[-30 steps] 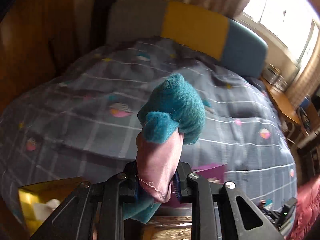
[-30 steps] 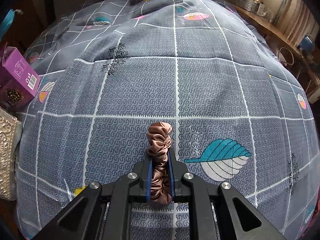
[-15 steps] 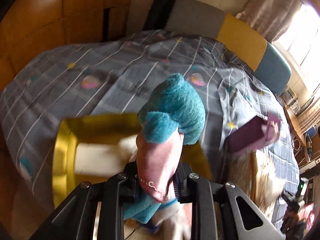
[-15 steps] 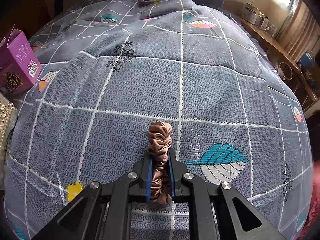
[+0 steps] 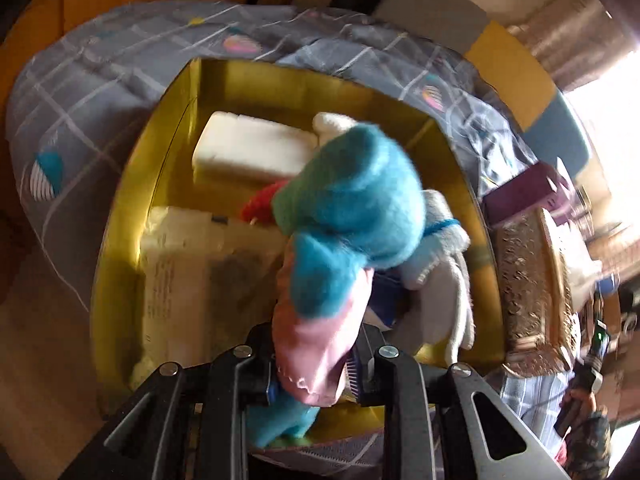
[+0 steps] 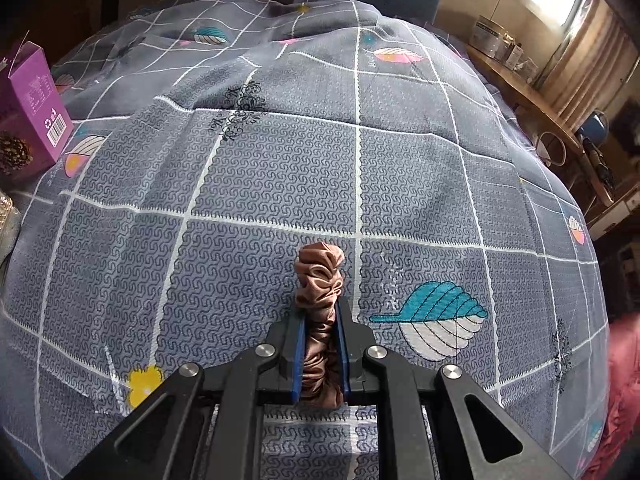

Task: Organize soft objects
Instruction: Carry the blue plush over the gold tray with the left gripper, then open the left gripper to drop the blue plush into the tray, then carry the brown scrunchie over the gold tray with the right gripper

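Observation:
My left gripper point(image 5: 316, 354) is shut on a teal and pink plush toy point(image 5: 352, 216), which hangs over an open gold box point(image 5: 120, 216) on the bed. Inside the box lie white foam blocks point(image 5: 248, 148), a red item point(image 5: 260, 204) and a white plush with blue trim point(image 5: 444, 280). My right gripper point(image 6: 320, 344) is shut on a brown satin scrunchie point(image 6: 319, 276), held above the grey patterned bedspread point(image 6: 280, 168).
A purple carton point(image 6: 34, 100) and a pine cone point(image 6: 14, 154) sit at the bedspread's left edge. An ornate gold box point(image 5: 528, 280) and the purple carton point(image 5: 524, 192) lie right of the open box. A wooden side shelf point(image 6: 532, 92) with jars runs along the bed's right.
The left gripper swung with the plush from over the bedspread down to just above the open gold box. The right gripper drifted a little across the bedspread, still gripping the scrunchie.

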